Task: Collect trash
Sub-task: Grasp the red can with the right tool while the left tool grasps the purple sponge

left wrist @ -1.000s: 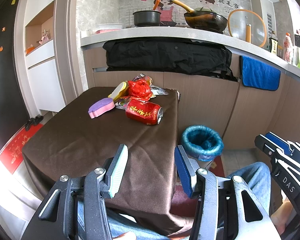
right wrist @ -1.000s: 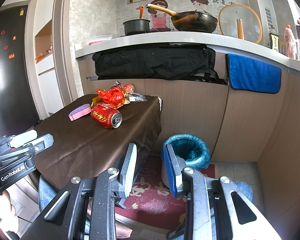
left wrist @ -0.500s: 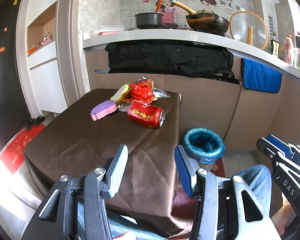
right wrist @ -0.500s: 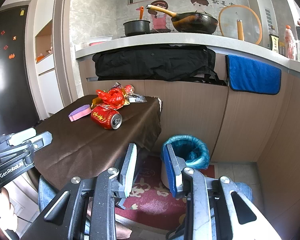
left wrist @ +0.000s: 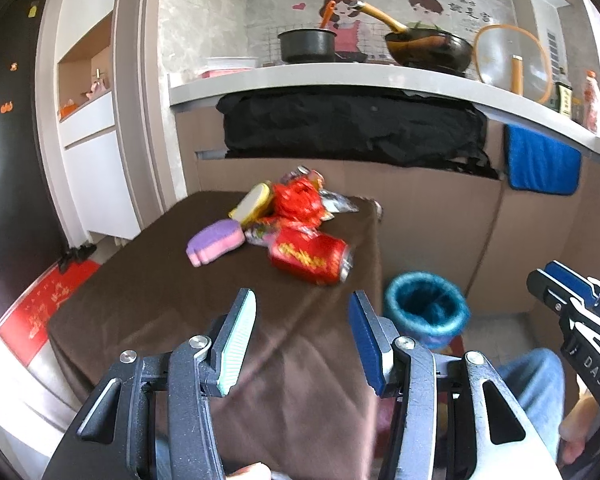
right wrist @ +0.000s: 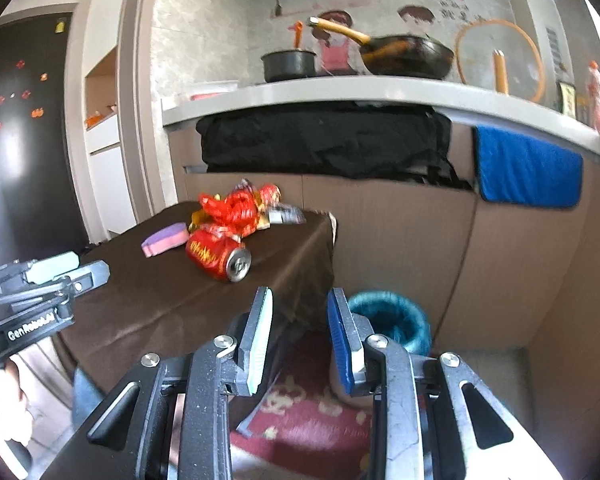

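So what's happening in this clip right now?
A person holds a gripper in each hand, facing a brown-clothed table. The left gripper and right gripper are both open and empty, well short of the trash. A red can lies on its side beside a purple sponge and a heap of wrappers. The blue-lined bin on the floor awaits; nothing is collected yet.

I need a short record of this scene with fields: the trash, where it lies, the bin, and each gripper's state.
trash: red can on its side, red wrappers, purple sponge
place: far end of the brown-covered table
bin: blue-lined bin on the floor beside the table, nothing visible inside
left gripper: open, empty, apart from the trash
right gripper: open, empty, narrower gap
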`<state>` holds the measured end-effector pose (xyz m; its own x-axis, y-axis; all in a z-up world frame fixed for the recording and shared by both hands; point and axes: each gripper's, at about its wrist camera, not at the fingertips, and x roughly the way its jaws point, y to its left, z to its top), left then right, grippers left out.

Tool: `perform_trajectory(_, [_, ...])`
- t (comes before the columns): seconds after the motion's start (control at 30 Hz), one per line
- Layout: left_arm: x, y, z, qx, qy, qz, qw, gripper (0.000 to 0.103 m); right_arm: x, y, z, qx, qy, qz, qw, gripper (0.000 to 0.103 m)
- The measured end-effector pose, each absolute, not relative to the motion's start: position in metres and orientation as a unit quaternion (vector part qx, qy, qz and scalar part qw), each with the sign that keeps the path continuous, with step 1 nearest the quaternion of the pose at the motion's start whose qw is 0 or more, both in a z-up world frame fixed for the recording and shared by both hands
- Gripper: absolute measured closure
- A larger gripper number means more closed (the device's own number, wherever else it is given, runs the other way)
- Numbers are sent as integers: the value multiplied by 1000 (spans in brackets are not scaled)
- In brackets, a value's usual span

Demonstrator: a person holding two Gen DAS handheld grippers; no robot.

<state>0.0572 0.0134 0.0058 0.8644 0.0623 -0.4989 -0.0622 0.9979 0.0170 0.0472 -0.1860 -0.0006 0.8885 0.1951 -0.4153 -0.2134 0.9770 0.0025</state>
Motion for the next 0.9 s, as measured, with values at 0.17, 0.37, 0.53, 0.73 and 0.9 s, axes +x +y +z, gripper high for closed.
perform_trajectory(0.17, [119,46,2,-19,247,47,968,53,105,-160,-1,-79,207,146,964,75])
perform_trajectory(0.37, [183,86,-10,-21,266,52,962,53,169,-119,-17,-116,240,233,935,73])
perform_trajectory(0.53, [229,131,-23,-55,289,48,955,53,217,-76,-35,-144,268,302,904,73])
perform_trajectory(0.73, [260,155,-38,-34,305,56,950,53,278,-41,-55,-156,305,345,874,73])
perform_trajectory(0.9, [287,172,-58,-27,333,22,942,53,316,-26,-69,-157,340,376,847,73])
